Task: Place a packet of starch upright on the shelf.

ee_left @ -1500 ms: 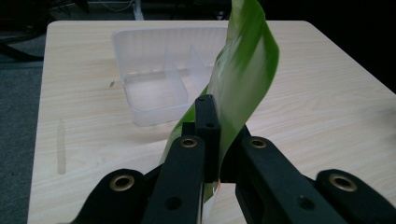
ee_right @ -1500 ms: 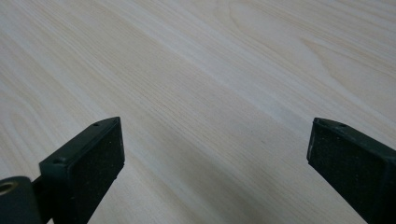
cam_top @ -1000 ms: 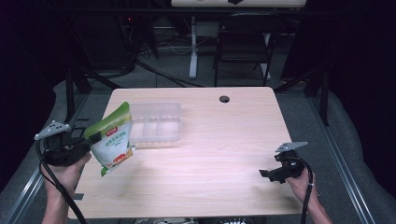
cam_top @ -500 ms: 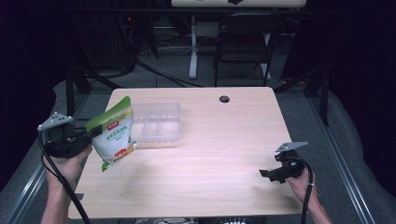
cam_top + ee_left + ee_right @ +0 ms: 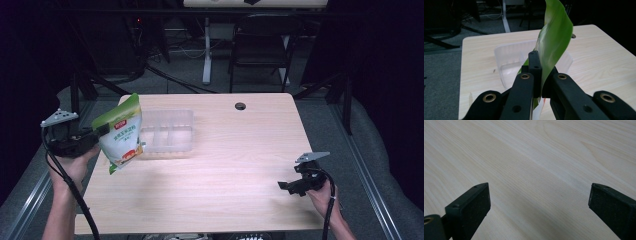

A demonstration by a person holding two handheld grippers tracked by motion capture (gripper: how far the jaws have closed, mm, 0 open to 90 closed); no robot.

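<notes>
Left hand-held gripper [image 5: 97, 132] clamped on green snack pouch [image 5: 121, 134], held up just beside the clear divided tray [image 5: 167, 131]. Not in tray yet imo. Right hand-held gripper [image 5: 287, 186] wide apart, idle over bench [image 5: 225, 165].

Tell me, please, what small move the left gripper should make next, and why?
Probably carry the green pouch a little further right, over the clear tray. The left gripper is shut on the pouch's edge, and the pouch hangs lifted beside the tray's left end, not yet above it.
</notes>
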